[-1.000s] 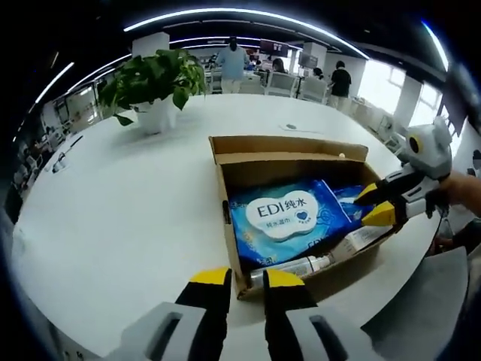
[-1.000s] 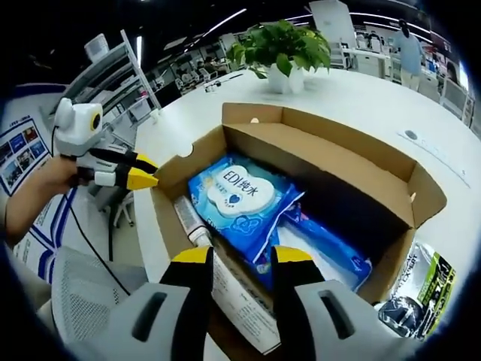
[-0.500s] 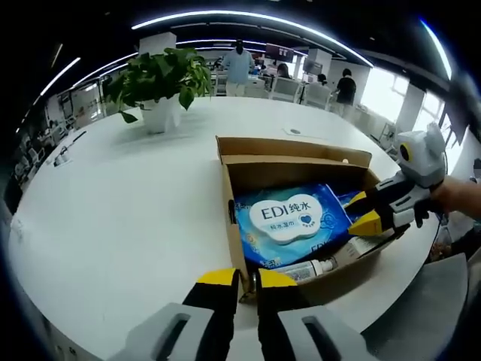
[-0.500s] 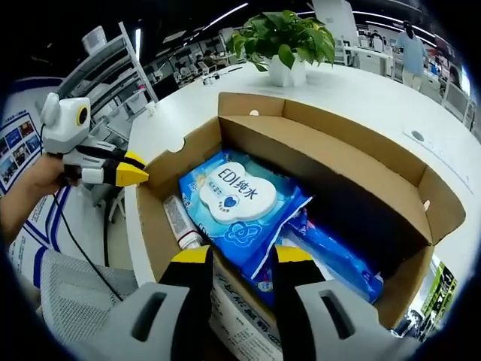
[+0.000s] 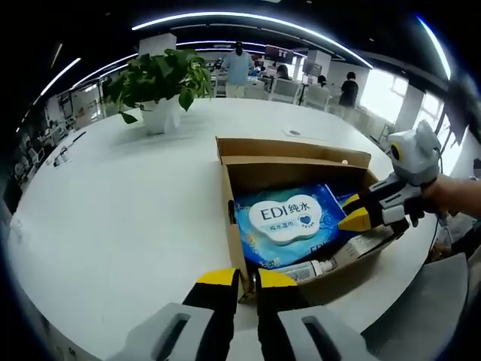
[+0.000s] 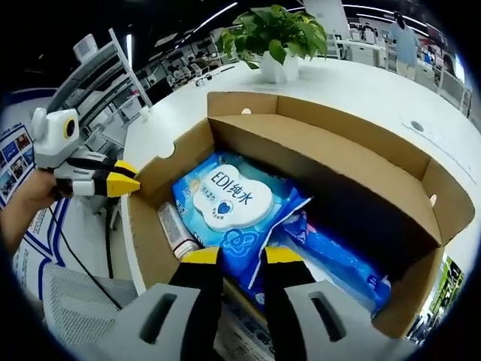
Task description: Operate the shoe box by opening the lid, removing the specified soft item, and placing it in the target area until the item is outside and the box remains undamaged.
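box [image 6: 331, 143] is opened; wipes [image 6: 225, 199] are yet to be gripped by right gripper [image 6: 234, 256], jaws narrow; left gripper [image 5: 239, 277] jaws nearly closed, empty.

Probably open-plan office: desks [image 5: 289, 84], shelving [image 6: 101, 79]

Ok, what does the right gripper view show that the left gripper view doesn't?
Right gripper view: a grey metal shelf rack and the left gripper, outside the box's end wall. Left gripper view: the broad white round table and the right gripper over the box's far side. Both: the open brown cardboard box, the blue EDI wipes pack and the potted green plant.
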